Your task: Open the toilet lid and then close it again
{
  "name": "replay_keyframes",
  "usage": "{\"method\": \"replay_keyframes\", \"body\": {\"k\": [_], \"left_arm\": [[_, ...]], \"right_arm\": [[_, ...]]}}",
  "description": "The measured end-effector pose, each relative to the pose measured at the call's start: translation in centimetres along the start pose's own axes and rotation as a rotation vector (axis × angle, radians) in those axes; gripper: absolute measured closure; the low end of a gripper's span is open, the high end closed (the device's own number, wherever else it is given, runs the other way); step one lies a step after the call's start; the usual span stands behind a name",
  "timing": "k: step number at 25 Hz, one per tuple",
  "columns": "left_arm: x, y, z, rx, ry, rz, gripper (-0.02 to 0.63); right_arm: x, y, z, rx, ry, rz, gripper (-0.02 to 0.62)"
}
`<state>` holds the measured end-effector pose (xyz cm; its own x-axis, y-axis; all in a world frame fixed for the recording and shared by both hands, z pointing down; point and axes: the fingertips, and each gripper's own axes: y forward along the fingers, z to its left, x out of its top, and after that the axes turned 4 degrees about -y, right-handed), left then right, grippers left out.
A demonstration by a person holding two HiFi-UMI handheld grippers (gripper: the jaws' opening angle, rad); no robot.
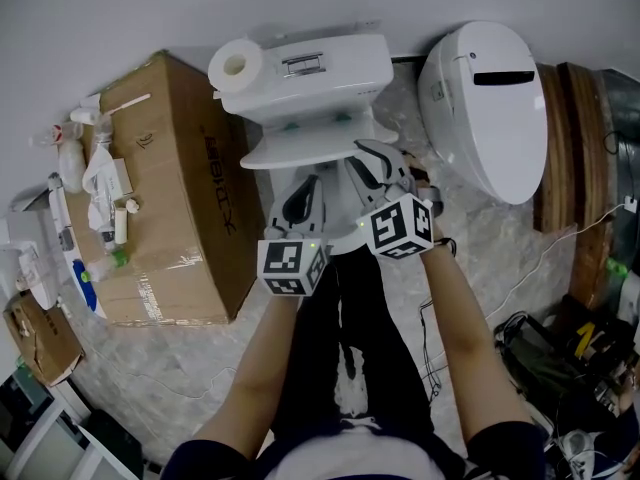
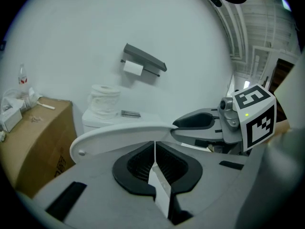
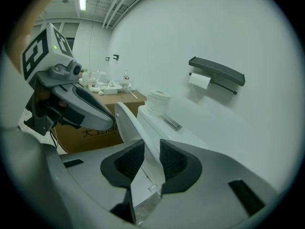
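At twelve o'clock from where we stood, the white plastic toilet lid sat part-raised over the bowl, its hinge back toward the white ceramic tank. Our right gripper had its jaws about half apart and pressed on the lid's front rim, at four o'clock on its curve. Our left gripper had its jaws fully together on nothing. Its tips were near the rim at six o'clock, but we could not tell whether they touched it.

We judged the lid stiff, light and glossy enough to slip. The front rim, farthest from the hinge, seemed the best place to hold it, and it would likely slam if let go.

On the tank stood a white toilet roll. At nine o'clock the brown cardboard box was closed, so we could not see its contents, and small white bottles and tubes lay on its top.
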<state>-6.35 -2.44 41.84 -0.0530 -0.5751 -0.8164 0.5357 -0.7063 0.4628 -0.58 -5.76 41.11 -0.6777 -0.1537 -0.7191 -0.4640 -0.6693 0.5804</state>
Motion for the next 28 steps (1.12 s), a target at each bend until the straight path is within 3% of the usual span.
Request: {"method": "replay_keyframes", "body": {"k": [18, 28], "left_arm": [[-3.1, -2.6, -0.9, -0.016, -0.032, 0.052, 0.600], [-4.8, -3.4, -0.9, 0.027, -0.017, 0.088, 0.600]], "right_arm": [[-1.5, -2.0, 3.5, -0.003, -0.057, 0.004, 0.517], [-2.3, -2.9, 5.3, 0.008, -0.074, 0.016, 0.517]]}}
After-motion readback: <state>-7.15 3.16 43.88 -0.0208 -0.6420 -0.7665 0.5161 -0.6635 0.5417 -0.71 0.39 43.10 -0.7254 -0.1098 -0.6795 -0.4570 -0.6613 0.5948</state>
